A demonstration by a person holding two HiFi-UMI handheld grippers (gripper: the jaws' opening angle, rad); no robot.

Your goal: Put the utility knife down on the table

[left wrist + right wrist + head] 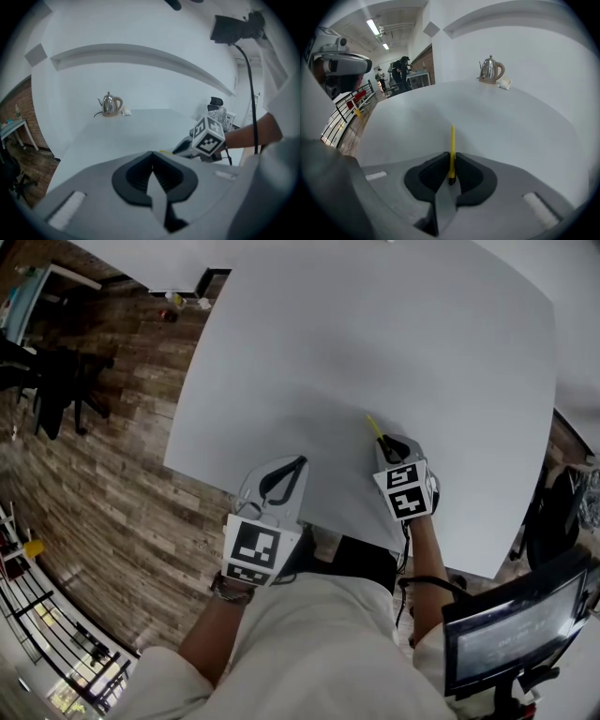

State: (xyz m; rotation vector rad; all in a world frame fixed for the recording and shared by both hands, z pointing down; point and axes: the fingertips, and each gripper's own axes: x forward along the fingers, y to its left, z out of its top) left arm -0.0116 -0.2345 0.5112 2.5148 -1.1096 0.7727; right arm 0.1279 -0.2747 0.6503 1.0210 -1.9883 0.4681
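Over the near right part of the white surface (394,324), my right gripper (451,159) has its fingers closed on the utility knife (452,138). They pinch the slim yellow body near its back end, so most of it sticks out ahead, away from me. From the head view the knife points toward the far left and hangs low over the surface; I cannot tell whether its tip touches. My left gripper (152,164) sits to the left by the surface's near edge, fingers shut together with nothing between them, and I judge it has no part in this step.

What is left, as I read it, is the laying down itself. I would lower the right hand and flatten its angle until the knife's whole length lies along the surface, not just the tip. Released from a tilt, it would likely tip over and slide. The spot below is bare, and the kettle (490,69) stands at the far end, well apart. I would part the fingers only once the knife rests, open them enough to clear its sides, then back straight out along its length so the pads do not drag it
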